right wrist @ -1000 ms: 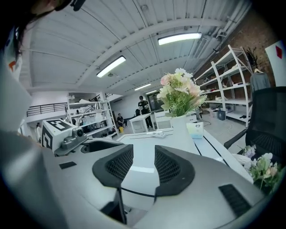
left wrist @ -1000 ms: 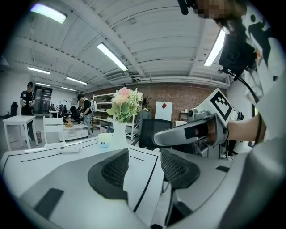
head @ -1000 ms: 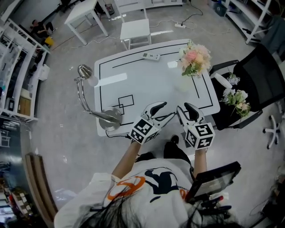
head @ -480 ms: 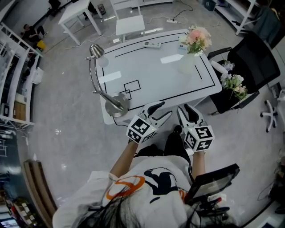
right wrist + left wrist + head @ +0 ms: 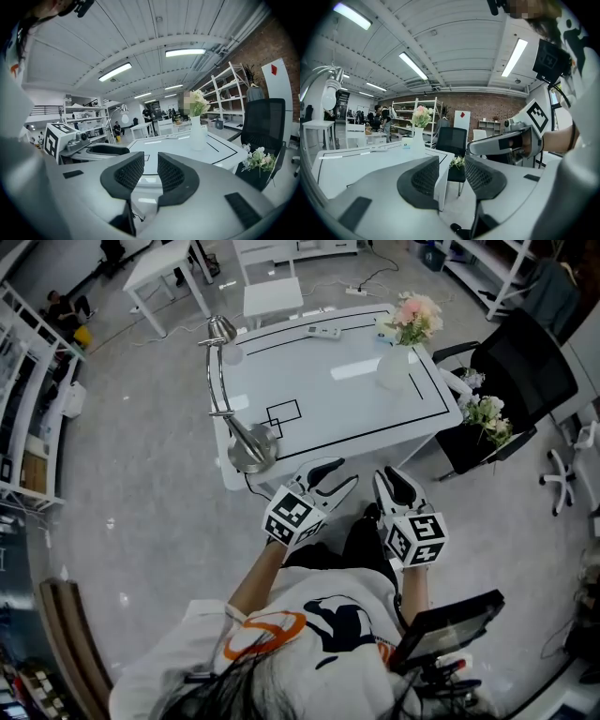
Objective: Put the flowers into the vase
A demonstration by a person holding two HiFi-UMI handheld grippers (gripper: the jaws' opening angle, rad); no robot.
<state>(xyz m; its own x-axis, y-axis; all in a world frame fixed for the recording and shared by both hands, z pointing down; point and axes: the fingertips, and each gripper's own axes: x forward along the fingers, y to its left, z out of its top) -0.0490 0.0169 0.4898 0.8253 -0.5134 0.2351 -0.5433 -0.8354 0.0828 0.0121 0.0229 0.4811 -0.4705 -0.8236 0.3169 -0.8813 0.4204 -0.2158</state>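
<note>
White surface (image 5: 319, 381) farther off now, both grippers empty
Backed away, the left gripper (image 5: 339, 474) and right gripper (image 5: 390, 474) have jaws closing a little, still apart. At the far right corner the vase (image 5: 392, 368) holds pink flowers (image 5: 413, 317); another bunch (image 5: 487, 415) waits on the chair (image 5: 530, 371).

The head camera looks steeply down at the bench (image 5: 319, 381) from beyond its near edge. Cameras on the left claw (image 5: 337, 474) and right claw (image 5: 394, 480) face roughly level, sharing the bench and vase (image 5: 198, 133).
</note>
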